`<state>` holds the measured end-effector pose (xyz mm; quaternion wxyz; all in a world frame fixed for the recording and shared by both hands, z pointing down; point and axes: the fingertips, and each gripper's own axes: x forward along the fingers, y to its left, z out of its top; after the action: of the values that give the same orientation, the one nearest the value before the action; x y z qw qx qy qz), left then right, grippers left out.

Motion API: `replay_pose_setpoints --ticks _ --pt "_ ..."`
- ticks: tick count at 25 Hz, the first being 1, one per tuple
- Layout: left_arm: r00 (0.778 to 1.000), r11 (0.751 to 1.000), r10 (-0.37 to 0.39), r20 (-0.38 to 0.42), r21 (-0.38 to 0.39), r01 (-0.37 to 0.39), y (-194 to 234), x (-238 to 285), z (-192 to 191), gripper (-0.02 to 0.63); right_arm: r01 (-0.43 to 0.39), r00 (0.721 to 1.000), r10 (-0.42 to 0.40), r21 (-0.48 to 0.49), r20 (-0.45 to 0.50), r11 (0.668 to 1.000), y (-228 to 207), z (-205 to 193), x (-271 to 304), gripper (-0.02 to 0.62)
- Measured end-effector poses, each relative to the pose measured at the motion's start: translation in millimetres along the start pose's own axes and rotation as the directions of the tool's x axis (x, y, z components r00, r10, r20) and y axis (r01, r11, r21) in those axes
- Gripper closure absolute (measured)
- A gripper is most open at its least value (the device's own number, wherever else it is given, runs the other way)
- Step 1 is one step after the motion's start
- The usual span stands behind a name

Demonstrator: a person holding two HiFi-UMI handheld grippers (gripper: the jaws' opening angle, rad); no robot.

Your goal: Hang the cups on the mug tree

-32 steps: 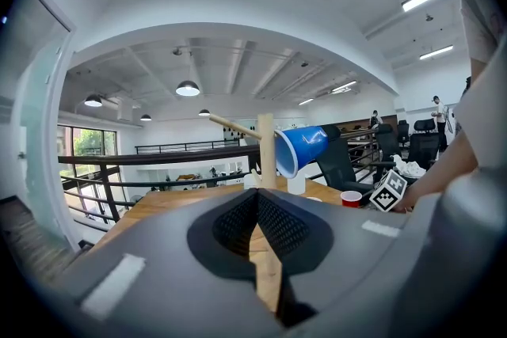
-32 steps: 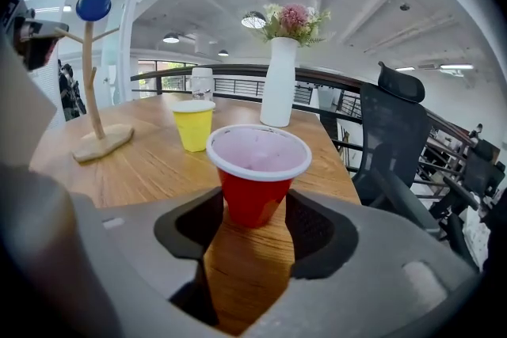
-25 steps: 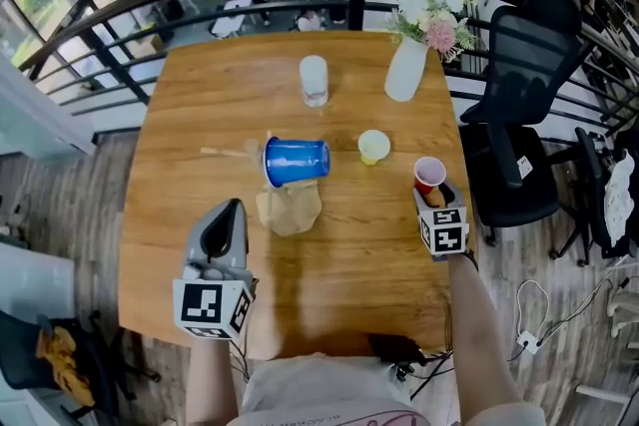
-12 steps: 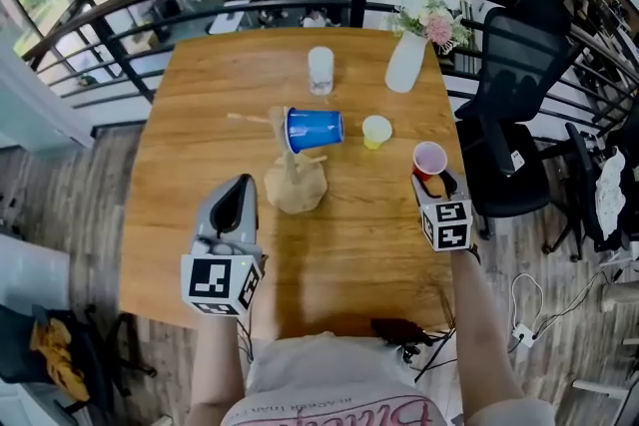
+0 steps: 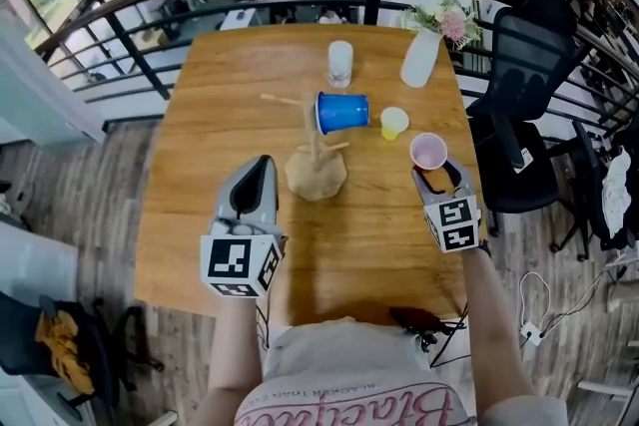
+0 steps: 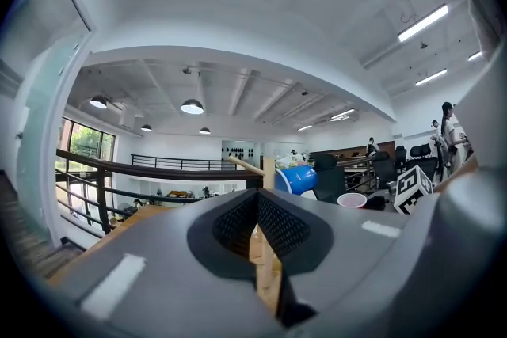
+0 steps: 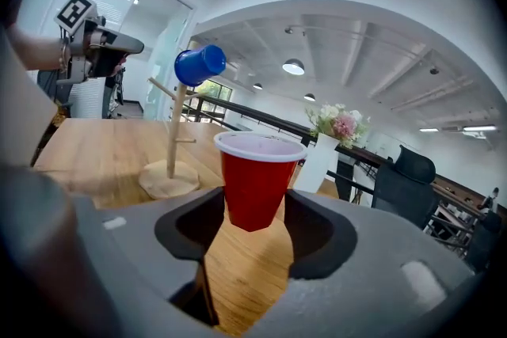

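The right gripper (image 7: 255,203) was clenched on a red cup (image 7: 255,174), its jaws pressing the cup's sides low down. The cup was upright, mouth up, with its base clear of the table (image 5: 220,115), near the right edge. The left gripper (image 6: 255,198) was closed with nothing in it, jaw tips together, held level over the near left part of the table and pointing at the tree (image 5: 316,177). The tree stood mid-table between the two grippers and a little beyond them. A blue cup (image 5: 342,112) hung on its side from an upper peg, mouth toward the post. A yellow cup (image 5: 394,122) stood just right of the blue one. A glass (image 5: 340,63) and a vase (image 5: 419,60) of flowers stood near the far edge.
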<state>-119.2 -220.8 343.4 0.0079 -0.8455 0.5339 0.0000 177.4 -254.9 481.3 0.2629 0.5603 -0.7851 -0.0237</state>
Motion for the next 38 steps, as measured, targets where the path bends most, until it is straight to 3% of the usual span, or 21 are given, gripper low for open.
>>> replay_pose_setpoints --ticks 6,11,18,22,32,38 --pt "1.000 1.000 0.015 0.010 -0.021 -0.015 13 -9 0 0.588 -0.064 0.998 0.065 -0.083 0.011 0.994 35 25 8 0.357" --pt "1.000 0.999 0.027 0.013 -0.027 -0.027 20 -14 -1 0.588 -0.075 0.994 0.057 -0.214 -0.089 0.974 60 18 28 0.357" --pt "0.999 0.999 0.038 0.018 -0.030 -0.037 31 -18 2 0.588 -0.131 0.976 0.045 -0.405 -0.215 0.905 87 10 65 0.359" --pt "0.999 0.999 0.043 0.017 -0.032 -0.043 32 -17 1 0.588 -0.167 0.965 0.035 -0.504 -0.260 0.847 89 9 81 0.359" --pt "0.998 0.997 0.059 0.027 -0.044 -0.058 37 -21 0 0.588 -0.175 0.978 0.056 -0.643 -0.201 0.745 107 38 82 0.373" --pt "0.998 0.998 0.052 0.025 -0.044 -0.051 33 -22 -1 0.588 -0.220 0.974 0.104 -0.732 -0.201 0.644 128 43 82 0.390"
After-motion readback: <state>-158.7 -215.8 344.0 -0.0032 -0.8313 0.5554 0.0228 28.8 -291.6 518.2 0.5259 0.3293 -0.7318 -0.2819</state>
